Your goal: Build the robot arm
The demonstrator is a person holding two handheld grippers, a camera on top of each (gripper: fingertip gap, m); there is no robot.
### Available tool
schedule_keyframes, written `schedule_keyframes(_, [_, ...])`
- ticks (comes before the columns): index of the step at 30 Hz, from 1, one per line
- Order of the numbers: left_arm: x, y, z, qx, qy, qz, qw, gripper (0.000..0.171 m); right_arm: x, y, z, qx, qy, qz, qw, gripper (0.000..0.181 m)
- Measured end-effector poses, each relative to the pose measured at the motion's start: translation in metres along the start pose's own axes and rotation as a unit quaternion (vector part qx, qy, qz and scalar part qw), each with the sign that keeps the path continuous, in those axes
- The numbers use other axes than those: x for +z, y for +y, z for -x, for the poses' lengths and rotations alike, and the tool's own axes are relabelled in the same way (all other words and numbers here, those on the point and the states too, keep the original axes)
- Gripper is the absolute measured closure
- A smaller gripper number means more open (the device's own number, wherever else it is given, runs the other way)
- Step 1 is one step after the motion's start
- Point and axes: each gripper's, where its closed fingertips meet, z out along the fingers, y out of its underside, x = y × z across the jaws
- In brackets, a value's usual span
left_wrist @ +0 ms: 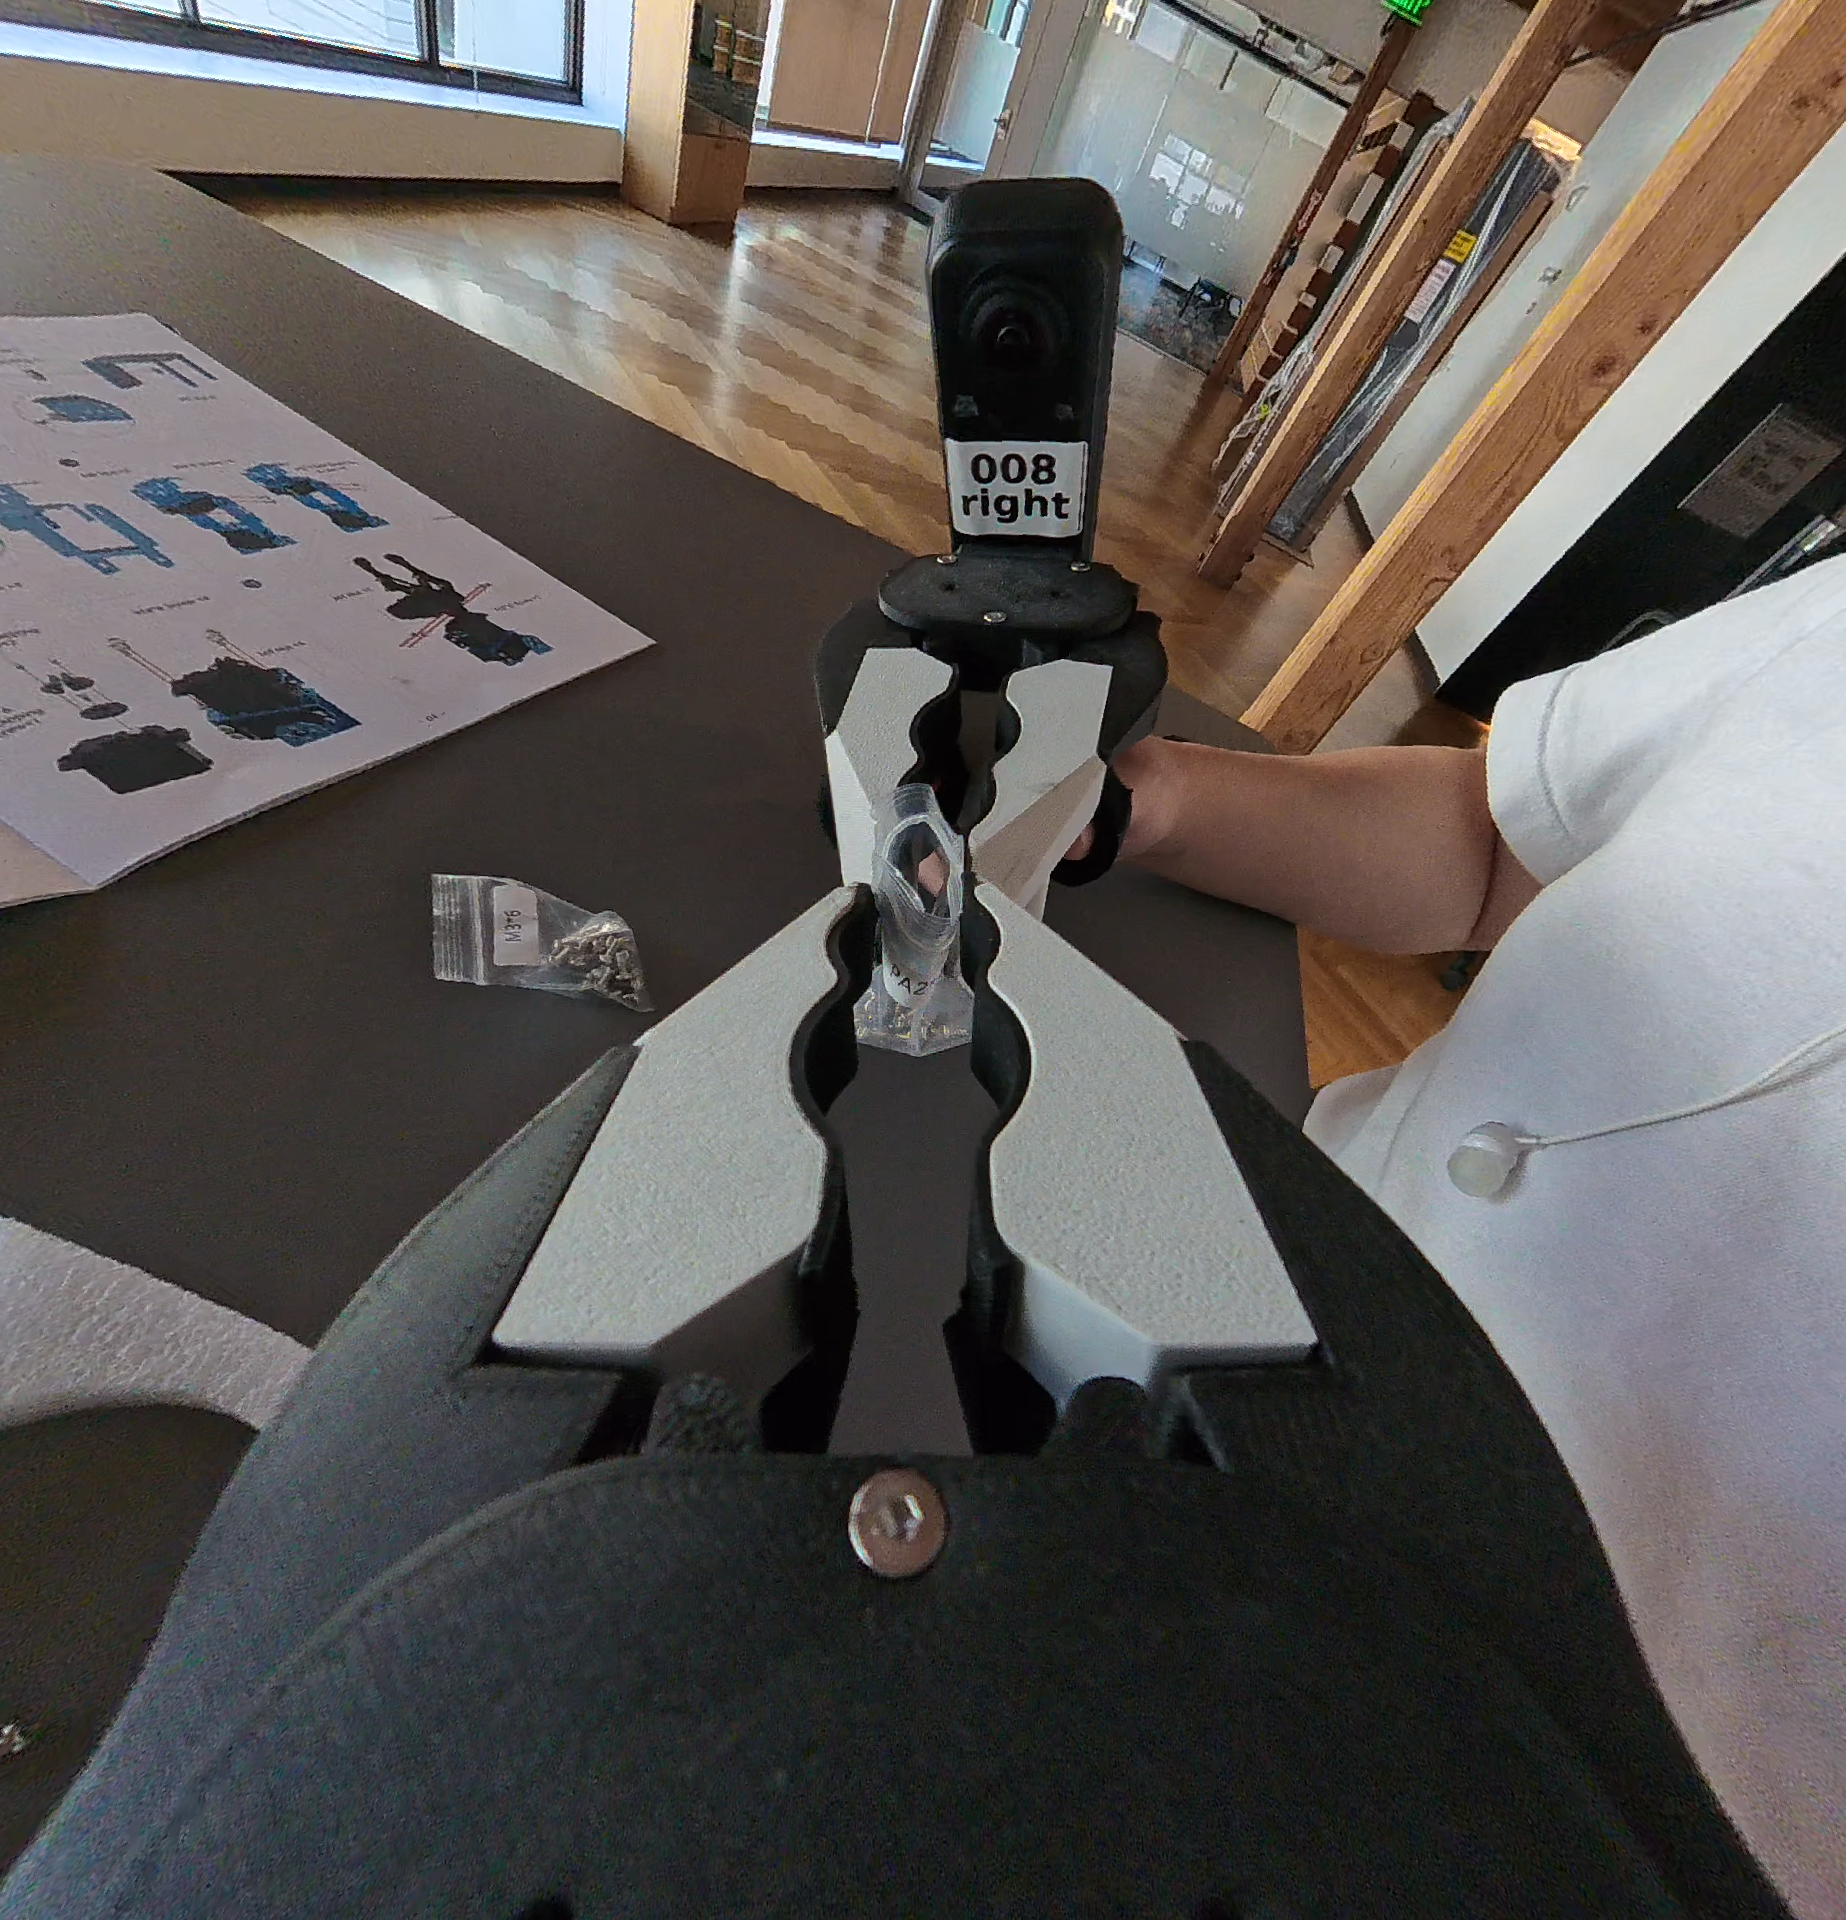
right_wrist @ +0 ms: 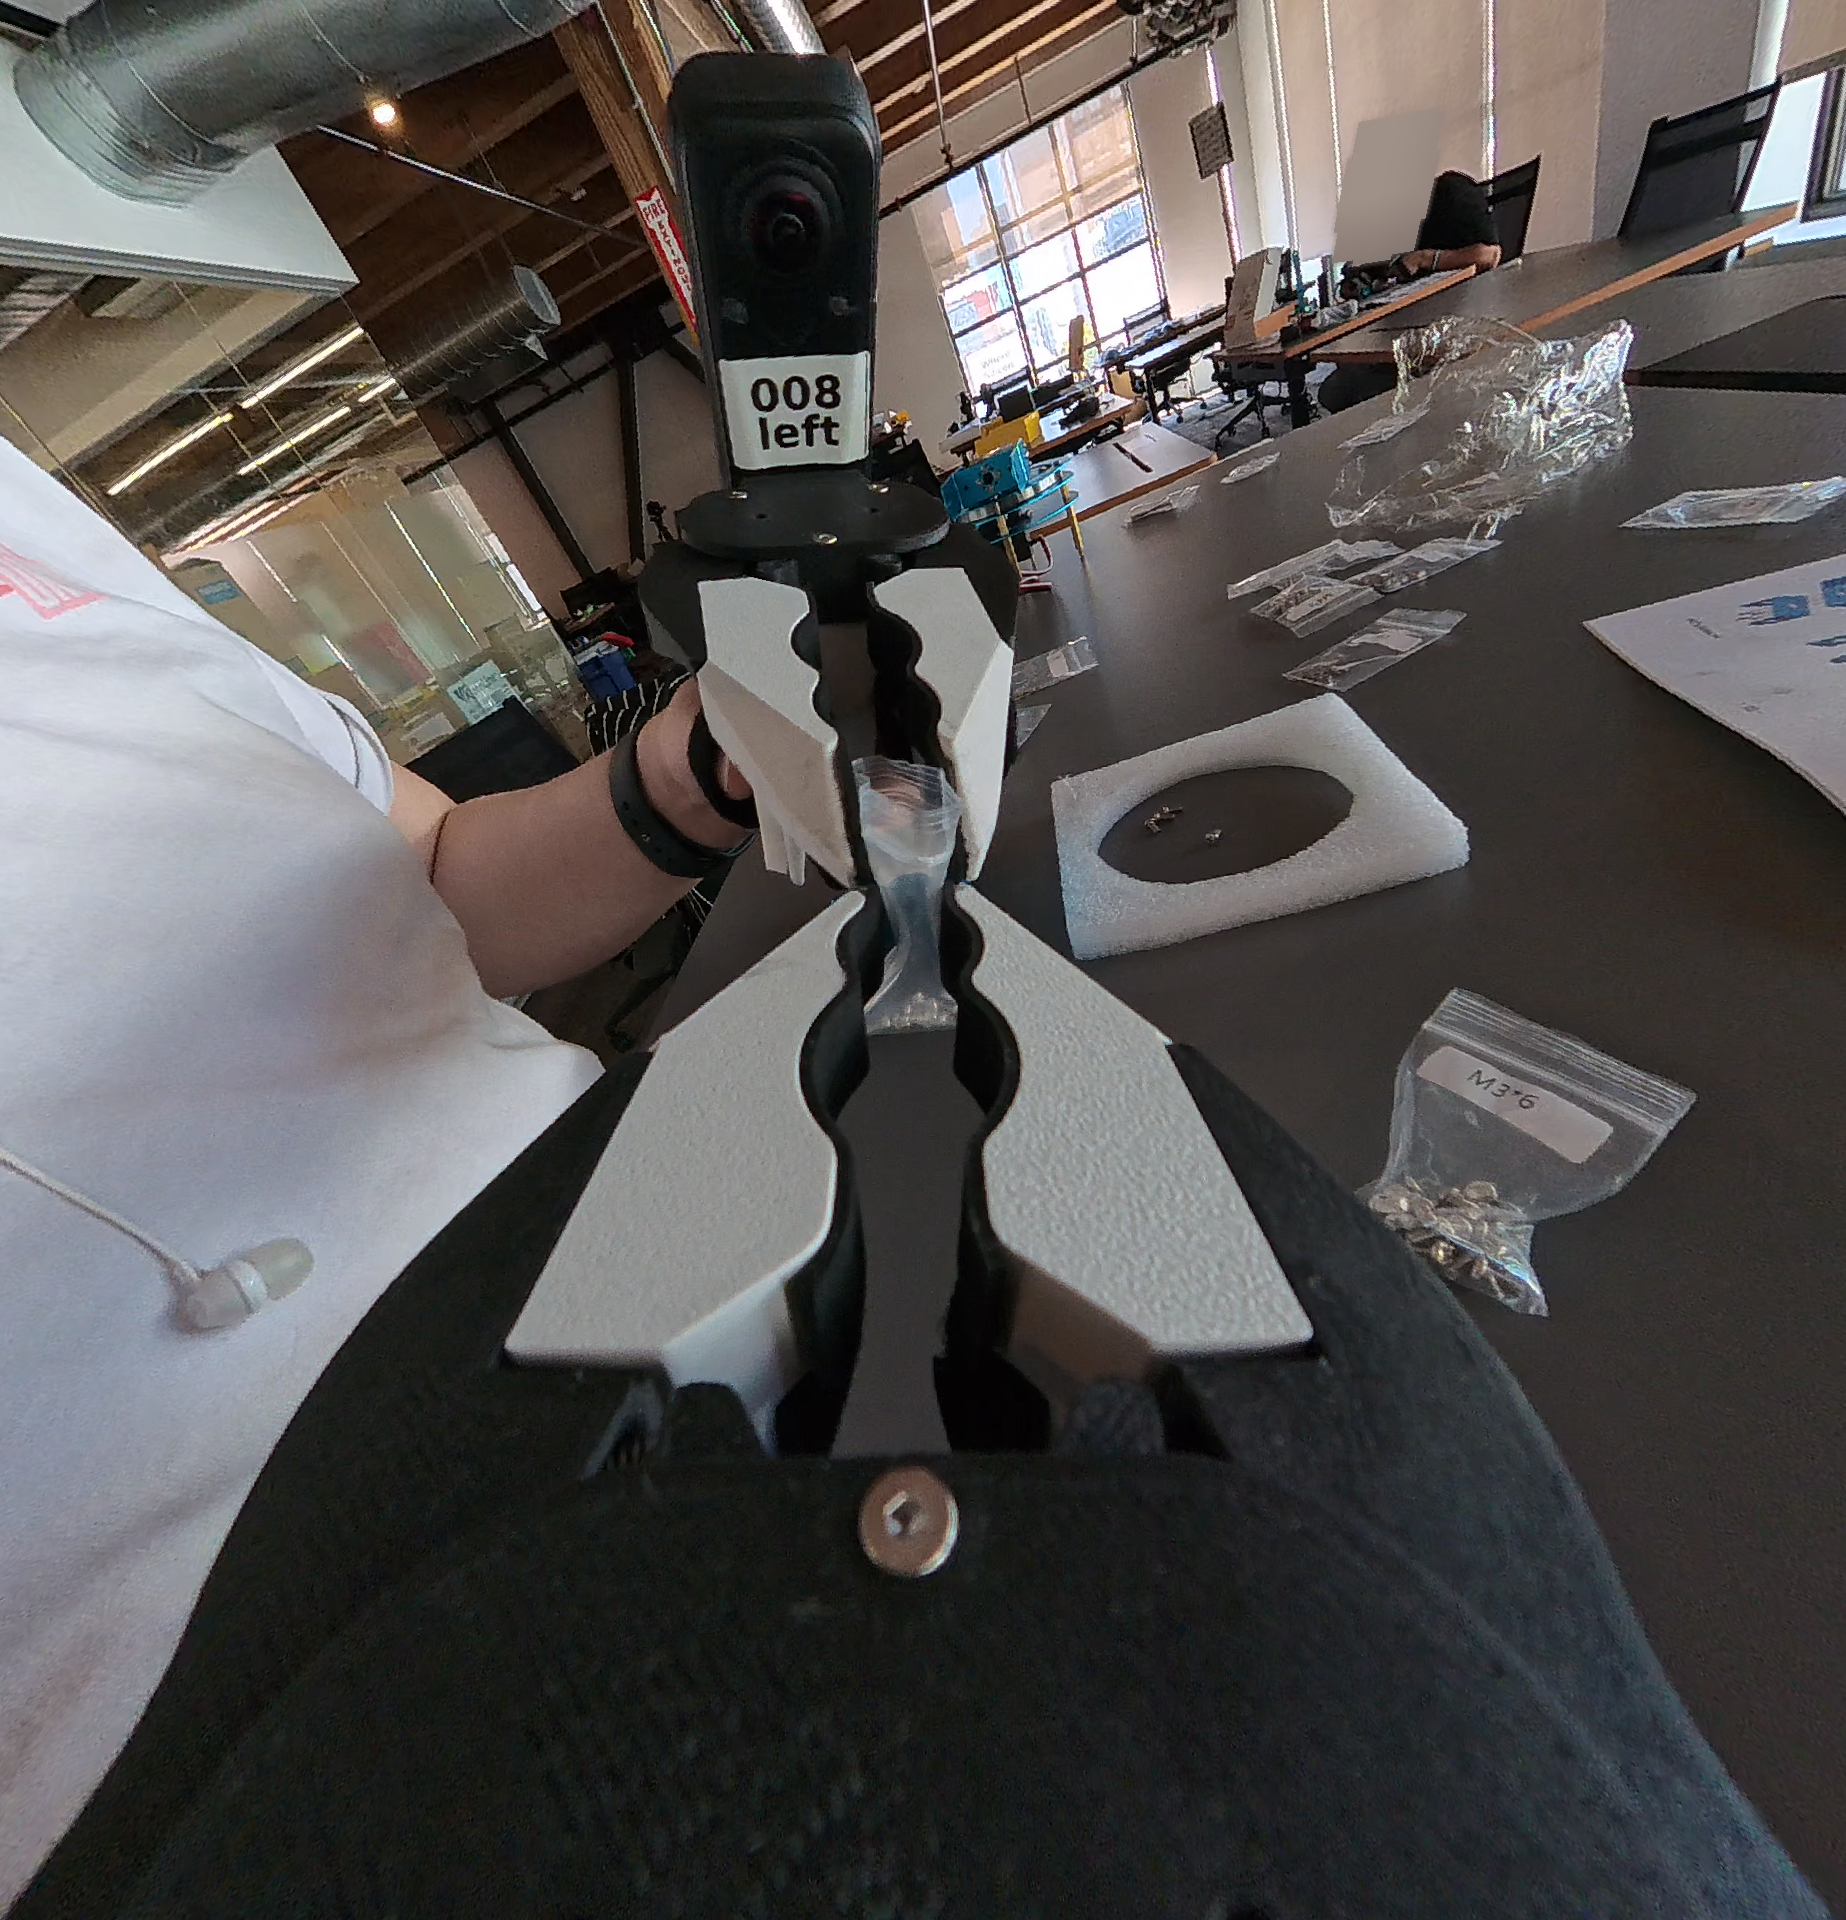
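My left gripper [left_wrist: 914, 914] and my right gripper [right_wrist: 911, 902] face each other tip to tip above the dark table [left_wrist: 306, 1091]. Both are shut on one small clear zip bag [left_wrist: 914, 1013] with small metal screws at its bottom. The bag hangs between the two pairs of tips, its mouth [left_wrist: 914, 847] gaping open at the top. In the right wrist view the bag [right_wrist: 903, 1008] hangs the same way, with the left gripper [right_wrist: 911, 868] just beyond it. The right gripper [left_wrist: 940, 888] shows opposite in the left wrist view.
A second labelled zip bag of screws [left_wrist: 545, 940] [right_wrist: 1501, 1153] lies on the table. A printed sheet [left_wrist: 223, 582] lies beyond it. White foam with an oval cutout [right_wrist: 1262, 831] holds a few loose screws. Several small bags and crumpled plastic [right_wrist: 1490, 426] lie farther off. A person in a white shirt [left_wrist: 1625, 1143] holds both grippers. Only a small space, under 4 cm, lies between the two pairs of fingers.
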Motion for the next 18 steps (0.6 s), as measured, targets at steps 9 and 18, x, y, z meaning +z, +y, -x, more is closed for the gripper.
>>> schedule_keyframes(9, [-0.002, -0.004, 0.005, -0.010, -0.012, -0.013, 1.000, 0.150, -0.001, -0.002, -0.003, 0.006, 0.009, -0.005, 1.000, 0.172])
schedule_keyframes(18, [-0.013, -0.001, 0.012, -0.026, -0.064, -0.021, 0.997, 0.121, -0.006, -0.018, -0.008, 0.003, 0.028, -0.035, 0.999, 0.172])
